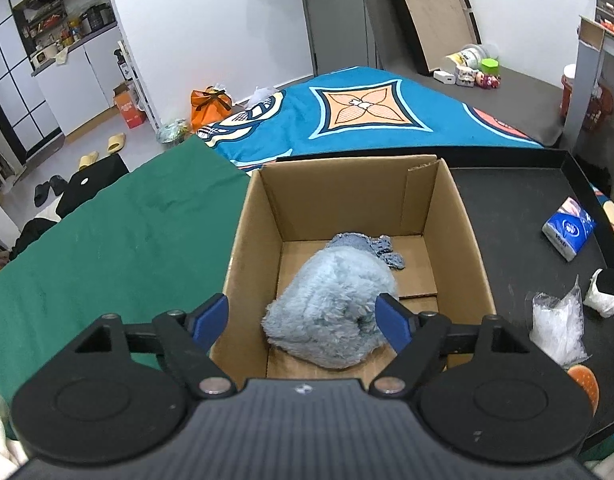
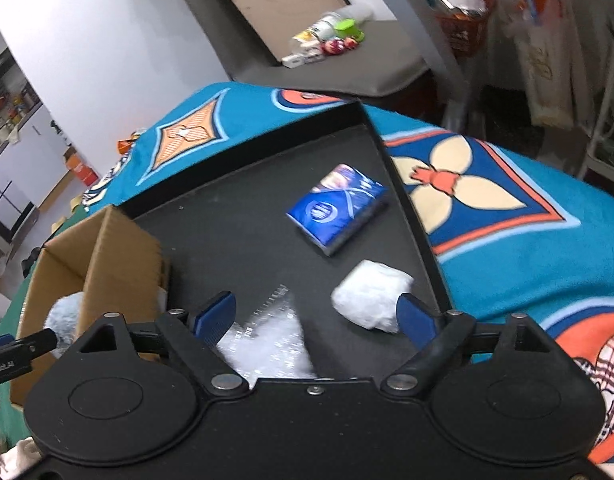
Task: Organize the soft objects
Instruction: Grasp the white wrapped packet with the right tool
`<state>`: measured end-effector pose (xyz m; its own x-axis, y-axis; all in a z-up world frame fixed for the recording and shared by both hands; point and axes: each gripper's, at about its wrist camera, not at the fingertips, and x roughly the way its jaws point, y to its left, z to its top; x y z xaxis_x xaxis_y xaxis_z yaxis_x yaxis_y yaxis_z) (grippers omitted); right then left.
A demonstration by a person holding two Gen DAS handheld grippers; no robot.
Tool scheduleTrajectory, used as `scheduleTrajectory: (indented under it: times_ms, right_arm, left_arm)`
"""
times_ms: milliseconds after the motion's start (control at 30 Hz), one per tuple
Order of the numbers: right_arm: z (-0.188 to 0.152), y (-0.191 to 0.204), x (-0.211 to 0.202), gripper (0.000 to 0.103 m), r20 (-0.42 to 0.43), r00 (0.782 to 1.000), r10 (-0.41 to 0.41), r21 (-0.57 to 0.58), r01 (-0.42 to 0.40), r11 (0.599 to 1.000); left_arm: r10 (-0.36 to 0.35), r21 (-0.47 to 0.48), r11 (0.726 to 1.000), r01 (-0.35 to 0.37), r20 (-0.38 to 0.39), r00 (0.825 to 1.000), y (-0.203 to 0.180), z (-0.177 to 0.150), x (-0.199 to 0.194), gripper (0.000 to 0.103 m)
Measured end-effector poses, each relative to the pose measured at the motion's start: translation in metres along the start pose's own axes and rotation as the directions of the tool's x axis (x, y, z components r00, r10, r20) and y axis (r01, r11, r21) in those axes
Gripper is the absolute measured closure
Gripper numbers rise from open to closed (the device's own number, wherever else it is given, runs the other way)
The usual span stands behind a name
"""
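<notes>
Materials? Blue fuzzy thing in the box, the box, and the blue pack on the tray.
Fuzzy thing: looks like plush synthetic fur, matte, shaggy pile. Box: corrugated cardboard, brown, fluting visible at its torn rim. Blue pack: probably glossy plastic film wrap, given its sheen.

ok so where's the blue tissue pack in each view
Left wrist: tissue pack at the right edge, on the black tray, right of the box.
Right wrist: tissue pack near the centre, on the tray, beyond the gripper.
Shared landmark: the box, which stands left of the pack in both.
</notes>
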<state>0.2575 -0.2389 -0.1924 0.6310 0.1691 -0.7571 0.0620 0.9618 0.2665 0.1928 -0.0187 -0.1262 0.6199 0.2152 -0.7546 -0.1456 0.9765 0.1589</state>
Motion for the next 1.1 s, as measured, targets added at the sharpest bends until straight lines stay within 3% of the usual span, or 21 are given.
scheduleTrajectory:
  times_ms: [200,567,733,900,1100]
  right_arm:
    - [-0.004,-0.015,0.012,0.027,-0.015,0.999,-0.045,0.039,0.045,0.998]
    - [0.004,-0.02,0.033,0.029,-0.017,0.995,-0.101,0.045,0.101,0.994]
    - [0.004,-0.007,0.042,0.029,-0.025,0.988,-0.149,-0.031,0.148,0.988]
    - [0.001,-0.004,0.047,0.052,-0.054,0.979,-0.194,-0.061,0.191,0.98]
    - [0.0,-0.011,0.038,0.052,-0.05,0.984,-0.168,-0.032,0.167,0.985]
  left_arm:
    - [0.0,0.027,1.0,0.0,-0.005,1.0,-0.009,0.0,0.002,0.023]
    - [0.001,0.054,0.999,0.0,-0.017,1.0,-0.016,-0.001,0.005,0.023]
    - [-0.001,0.052,0.999,0.002,-0.02,1.0,-0.015,0.0,0.006,0.023]
    - [-0.003,0.046,0.999,0.004,-0.02,1.0,-0.013,0.0,0.006,0.023]
    - [-0.008,0.031,0.999,0.008,-0.014,1.0,-0.008,0.0,0.005,0.023]
